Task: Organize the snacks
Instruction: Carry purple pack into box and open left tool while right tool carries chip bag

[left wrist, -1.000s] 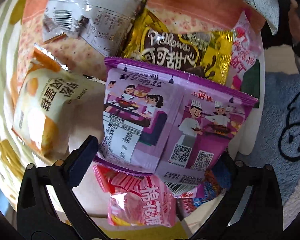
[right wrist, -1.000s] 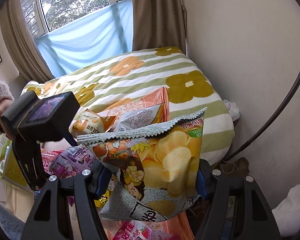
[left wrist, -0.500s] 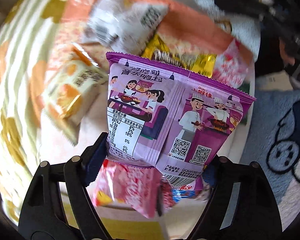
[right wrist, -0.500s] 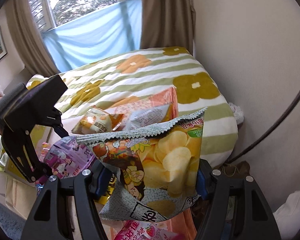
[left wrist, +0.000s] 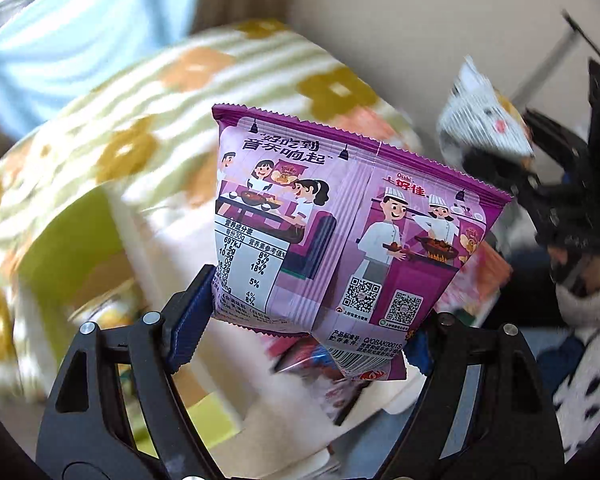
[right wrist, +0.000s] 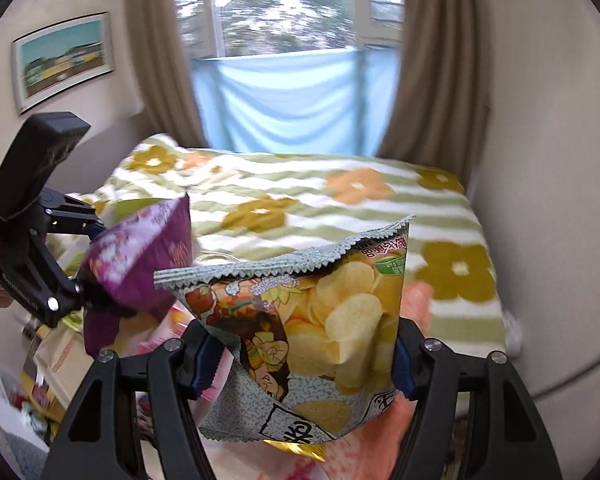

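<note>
My left gripper (left wrist: 308, 320) is shut on a purple snack bag (left wrist: 340, 232) with cartoon chefs and holds it upright in the air. It also shows in the right wrist view (right wrist: 136, 256), at the left, held by the left gripper (right wrist: 84, 292). My right gripper (right wrist: 300, 356) is shut on a grey bag of potato chips (right wrist: 320, 320) and holds it up above the snack pile. That chip bag shows blurred at the upper right of the left wrist view (left wrist: 484, 120).
A bed with a green-striped flowered blanket (right wrist: 340, 208) lies behind both bags. More snack packets (left wrist: 324, 376) lie blurred below the grippers on an orange cloth (right wrist: 416, 304). A window with curtains (right wrist: 432, 60) is at the back, a wall at the right.
Both grippers have lifted and tilted up with their bags. The snack pile has dropped out of the left view, and the bed, window and wall have come into view. The background is motion-blurred.
</note>
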A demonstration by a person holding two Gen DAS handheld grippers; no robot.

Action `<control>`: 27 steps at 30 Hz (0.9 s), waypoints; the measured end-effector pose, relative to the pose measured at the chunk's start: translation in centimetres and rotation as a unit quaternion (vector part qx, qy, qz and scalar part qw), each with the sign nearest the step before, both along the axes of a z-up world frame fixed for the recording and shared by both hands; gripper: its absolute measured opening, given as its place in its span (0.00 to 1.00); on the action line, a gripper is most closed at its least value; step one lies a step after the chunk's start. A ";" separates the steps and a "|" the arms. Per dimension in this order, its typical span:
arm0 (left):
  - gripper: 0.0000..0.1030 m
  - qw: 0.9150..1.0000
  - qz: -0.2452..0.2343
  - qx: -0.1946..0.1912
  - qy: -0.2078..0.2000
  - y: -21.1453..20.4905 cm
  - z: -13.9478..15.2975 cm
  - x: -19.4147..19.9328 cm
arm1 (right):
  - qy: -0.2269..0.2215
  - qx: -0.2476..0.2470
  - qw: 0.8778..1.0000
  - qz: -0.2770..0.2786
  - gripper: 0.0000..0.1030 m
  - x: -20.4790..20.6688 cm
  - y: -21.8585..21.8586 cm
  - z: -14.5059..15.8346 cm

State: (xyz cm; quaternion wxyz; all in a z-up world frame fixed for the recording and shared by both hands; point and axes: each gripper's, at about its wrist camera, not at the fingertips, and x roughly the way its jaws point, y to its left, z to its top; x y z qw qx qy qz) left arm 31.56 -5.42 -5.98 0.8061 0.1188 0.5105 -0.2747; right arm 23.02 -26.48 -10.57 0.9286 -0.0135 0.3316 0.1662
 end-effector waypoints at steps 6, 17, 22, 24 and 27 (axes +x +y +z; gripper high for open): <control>0.76 0.988 0.151 -0.031 -0.026 9.9 1.8 0.6 | -0.025 0.000 0.996 0.082 0.62 2.3 7.3 2.2; 0.77 0.967 0.250 -0.036 -0.012 24.0 -1.8 6.0 | 0.017 0.035 0.993 0.112 0.62 9.1 22.1 1.7; 0.82 0.972 0.235 -0.027 0.004 25.1 -6.4 9.6 | 0.047 0.037 0.994 0.088 0.62 11.9 26.5 0.1; 0.92 0.973 0.230 -0.026 0.012 25.8 -8.1 11.0 | 0.058 0.033 0.995 0.077 0.62 12.8 27.7 -0.7; 0.96 0.975 0.221 -0.034 0.020 26.6 -10.1 12.0 | 0.073 0.031 0.995 0.062 0.62 13.9 28.5 -1.7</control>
